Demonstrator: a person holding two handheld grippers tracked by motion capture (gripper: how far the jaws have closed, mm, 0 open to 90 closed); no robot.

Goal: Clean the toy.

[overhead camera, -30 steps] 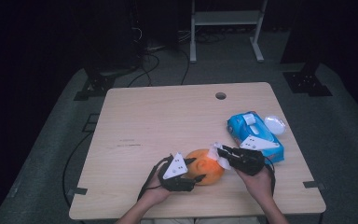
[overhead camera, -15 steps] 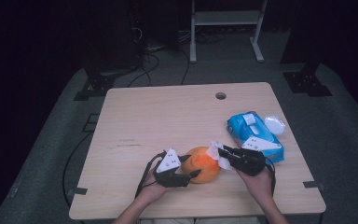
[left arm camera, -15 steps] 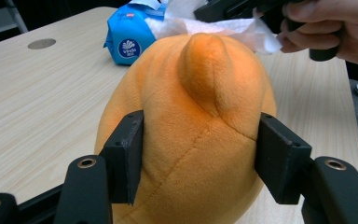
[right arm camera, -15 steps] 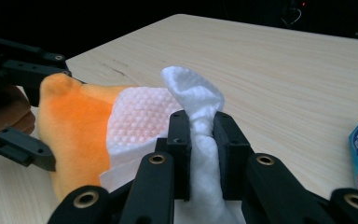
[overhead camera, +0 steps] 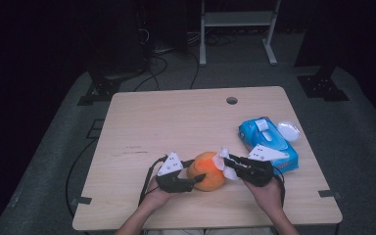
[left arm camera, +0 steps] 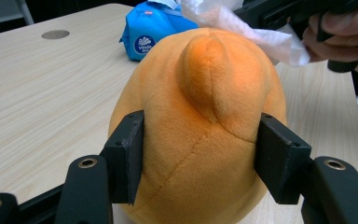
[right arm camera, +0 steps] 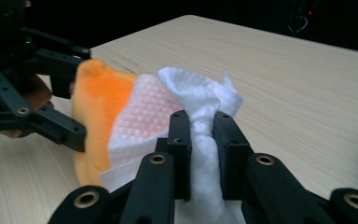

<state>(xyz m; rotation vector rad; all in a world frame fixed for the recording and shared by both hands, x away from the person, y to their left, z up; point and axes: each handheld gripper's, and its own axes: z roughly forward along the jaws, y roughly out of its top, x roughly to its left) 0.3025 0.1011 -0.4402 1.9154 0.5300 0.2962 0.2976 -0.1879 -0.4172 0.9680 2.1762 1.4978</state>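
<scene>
An orange plush toy (overhead camera: pixel 206 171) is set on the table's near edge, round and soft, with a stubby bump on top and a stitched seam down its side. It is clamped at both flanks between black jaws. A white embossed tissue (right arm camera: pixel 200 112) is pinched into a crumpled bunch, and its loose flap is laid against the toy's upper side.

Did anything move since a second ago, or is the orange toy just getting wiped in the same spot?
Nothing visibly changed. The left hand-held gripper still clamps the orange plush toy, and the right hand-held gripper still presses its white wipe on it.
</scene>
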